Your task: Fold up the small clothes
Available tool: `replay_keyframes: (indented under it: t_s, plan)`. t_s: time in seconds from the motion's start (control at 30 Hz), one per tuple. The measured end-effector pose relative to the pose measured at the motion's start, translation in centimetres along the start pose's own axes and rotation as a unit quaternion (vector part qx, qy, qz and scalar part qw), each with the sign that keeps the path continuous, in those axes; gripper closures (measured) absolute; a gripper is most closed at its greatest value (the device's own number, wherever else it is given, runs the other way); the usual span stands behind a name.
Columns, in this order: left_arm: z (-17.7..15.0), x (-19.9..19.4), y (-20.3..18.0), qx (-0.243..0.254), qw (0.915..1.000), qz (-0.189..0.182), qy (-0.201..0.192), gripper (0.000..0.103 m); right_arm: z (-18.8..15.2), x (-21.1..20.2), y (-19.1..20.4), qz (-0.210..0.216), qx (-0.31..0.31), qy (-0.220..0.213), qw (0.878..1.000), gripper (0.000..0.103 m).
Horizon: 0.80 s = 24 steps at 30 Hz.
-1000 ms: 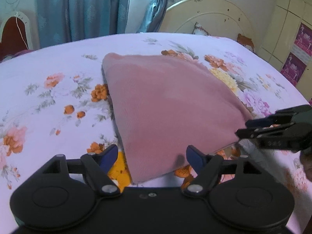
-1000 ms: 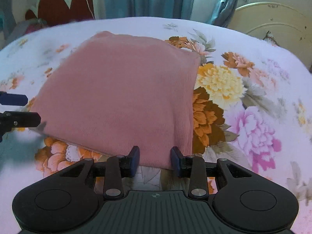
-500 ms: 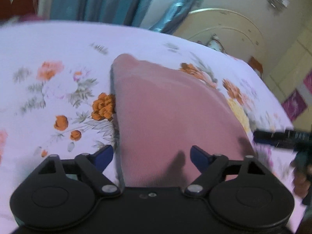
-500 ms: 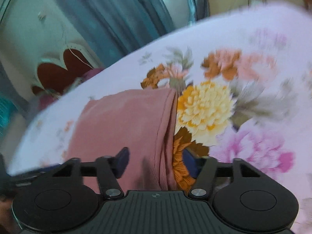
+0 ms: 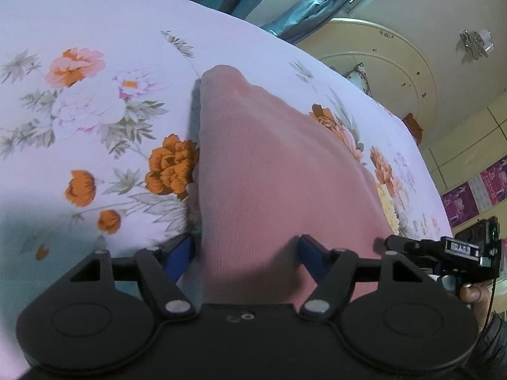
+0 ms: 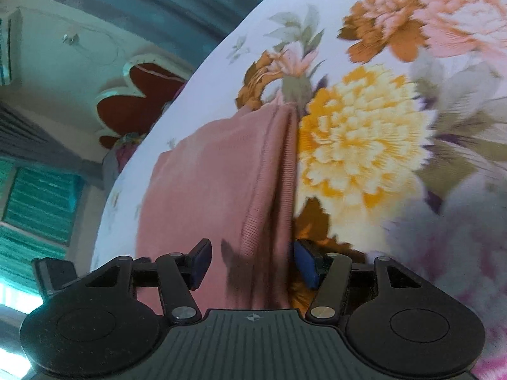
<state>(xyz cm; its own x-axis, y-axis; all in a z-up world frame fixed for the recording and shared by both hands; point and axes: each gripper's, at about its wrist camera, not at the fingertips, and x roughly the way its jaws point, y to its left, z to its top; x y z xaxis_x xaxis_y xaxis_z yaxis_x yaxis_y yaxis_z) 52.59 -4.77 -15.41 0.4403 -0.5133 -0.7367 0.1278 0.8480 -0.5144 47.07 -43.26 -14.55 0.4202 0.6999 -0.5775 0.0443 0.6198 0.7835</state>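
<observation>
While the pink garment [image 5: 279, 171] lies folded flat on the floral bed [image 5: 95, 47], each hand-held gripper straddles 1 of its side edges. In the left wrist view the left hand-held gripper [image 5: 245, 253] has just been narrowing, yet its jaws stand fairly wide, with the garment's near left edge between the blue pads [image 5: 180, 250] and neither pad visibly pressing on it. In the right wrist view the right hand-held gripper [image 6: 253, 261] is about half open over the garment's ribbed right edge [image 6: 279, 174], which runs toward 12 o'clock; again nothing is pinched. The right tool also shows at 4 o'clock in the left view. From here the main risk is a partial grab: that right edge shows at least 2 layers, so shutting too shallowly could catch only the top 1 and peel the fold apart on lifting. Closing too deep might pinch the bedsheet too, dragging it along. Uneven lifting between the 2 hands would likely skew the next fold.
</observation>
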Motion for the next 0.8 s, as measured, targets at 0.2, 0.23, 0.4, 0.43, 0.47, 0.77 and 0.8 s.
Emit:
replay_keyframes:
  t_s: [0.2,0.23,0.4,0.43,0.47,0.77,0.8]
  plan:
    - [0.6,0.4,-0.4,0.006,1.0,0.007,0.004,0.04,0.3,0.8,0.8,0.002,-0.028,0.019,0.999,0.046]
    - [0.7,0.6,-0.4,0.005,1.0,0.006,0.004,0.04,0.3,0.9,0.7,0.003,-0.028,0.02,0.999,0.046]
    - [1.3,1.5,-2.2,0.038,0.9985,0.039,-0.01,0.061,0.2,2.6,3.6,-0.053,-0.092,0.005,0.994,0.069]
    - [1.3,1.5,-3.0,0.059,0.9968,0.052,-0.015,0.065,0.0,3.2,4.6,-0.091,-0.12,0.002,0.989,0.079]
    - [1.2,1.3,-4.0,0.087,0.9937,0.068,-0.02,0.068,-0.4,3.6,5.7,-0.117,-0.149,0.001,0.982,0.08]
    - [0.8,-2.9,-6.9,0.189,0.977,0.083,-0.054,0.073,-2.9,1.7,12.3,-0.153,-0.23,-0.049,0.96,0.083]
    - [0.8,-3.8,-6.5,0.191,0.9766,0.081,-0.058,0.073,-3.3,1.6,13.2,-0.154,-0.236,-0.053,0.958,0.083]
